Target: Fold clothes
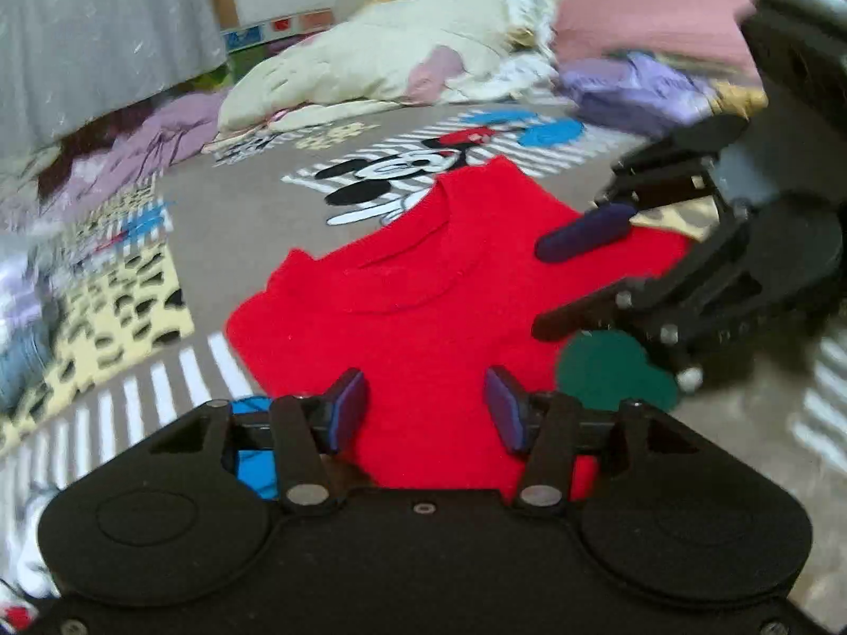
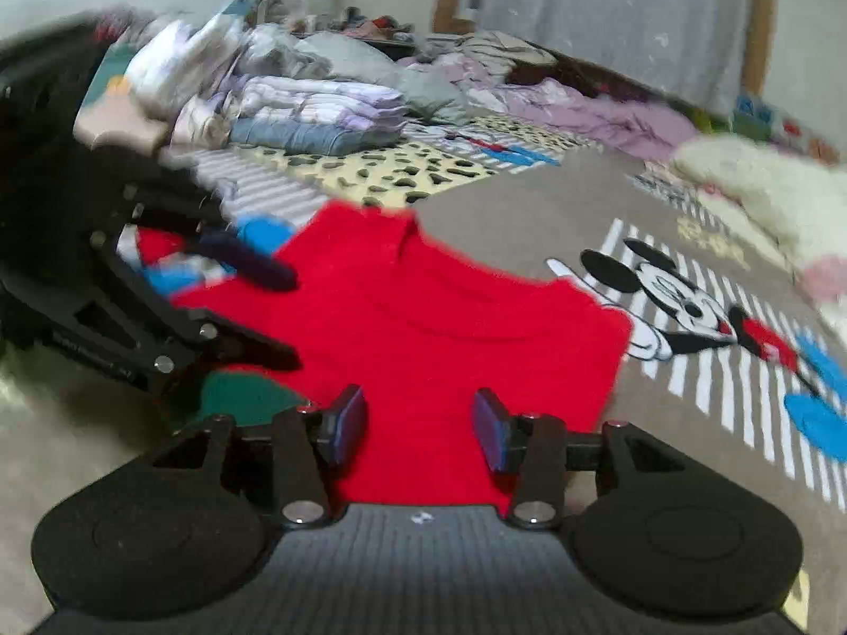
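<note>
Jaws of both the left gripper (image 1: 426, 406) and right gripper (image 2: 418, 426) stand spread, empty, over the red T-shirt (image 1: 423, 286); grabbing at six o'clock may bunch the hem unevenly.

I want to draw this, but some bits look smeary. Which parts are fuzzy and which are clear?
Left wrist view: the red shirt fairly clear, the clothes pile at top right smeared. Right wrist view: the folded stack and edges blurred, the straight rug stripes bent by the lens.

The left tongs (image 1: 426, 410) and the right tongs (image 2: 418, 426) both tilt downward with their jaws parted and nothing pinched between the pads. They sit side by side, fingers angled toward each other.
</note>
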`<action>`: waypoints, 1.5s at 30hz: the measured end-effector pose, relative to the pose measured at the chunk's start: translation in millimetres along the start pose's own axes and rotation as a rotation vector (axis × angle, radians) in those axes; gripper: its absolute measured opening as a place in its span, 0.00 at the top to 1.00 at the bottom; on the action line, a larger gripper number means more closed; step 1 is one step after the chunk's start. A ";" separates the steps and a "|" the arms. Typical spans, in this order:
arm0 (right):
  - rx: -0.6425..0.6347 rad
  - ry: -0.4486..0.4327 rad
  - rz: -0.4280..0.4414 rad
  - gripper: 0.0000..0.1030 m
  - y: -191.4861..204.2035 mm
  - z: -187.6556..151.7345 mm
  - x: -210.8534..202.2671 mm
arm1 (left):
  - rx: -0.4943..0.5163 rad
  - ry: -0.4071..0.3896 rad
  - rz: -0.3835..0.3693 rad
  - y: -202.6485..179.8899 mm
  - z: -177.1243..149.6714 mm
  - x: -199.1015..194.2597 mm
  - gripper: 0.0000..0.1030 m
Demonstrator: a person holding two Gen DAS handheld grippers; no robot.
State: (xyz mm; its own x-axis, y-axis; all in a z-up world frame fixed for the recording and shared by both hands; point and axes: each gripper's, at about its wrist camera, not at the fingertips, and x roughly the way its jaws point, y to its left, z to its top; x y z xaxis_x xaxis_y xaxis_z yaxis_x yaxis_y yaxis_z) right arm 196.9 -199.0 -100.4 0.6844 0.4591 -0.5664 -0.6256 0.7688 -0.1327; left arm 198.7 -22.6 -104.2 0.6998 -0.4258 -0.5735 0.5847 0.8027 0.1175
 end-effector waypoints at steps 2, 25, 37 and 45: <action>0.017 -0.003 -0.004 0.51 -3.7 4.3 1.0 | 0.004 -0.004 0.013 -1.5 7.3 -13.8 0.51; 0.272 -0.058 -0.051 0.52 -42.1 27.8 -22.4 | -0.339 -0.117 0.082 17.2 27.6 -49.3 0.49; 0.534 0.030 0.070 0.49 -102.2 13.4 51.4 | -0.282 0.053 0.053 29.5 25.1 41.7 0.47; 0.481 0.110 -0.052 0.42 -84.2 38.4 31.9 | -0.354 0.009 0.112 18.5 34.3 -2.1 0.41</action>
State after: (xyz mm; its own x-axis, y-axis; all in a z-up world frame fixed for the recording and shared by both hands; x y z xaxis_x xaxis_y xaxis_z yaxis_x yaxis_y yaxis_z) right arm 285.8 -232.0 -76.1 0.6504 0.3847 -0.6549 -0.3301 0.9197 0.2124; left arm 222.1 -21.2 -73.0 0.7471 -0.3245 -0.5802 0.3254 0.9396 -0.1066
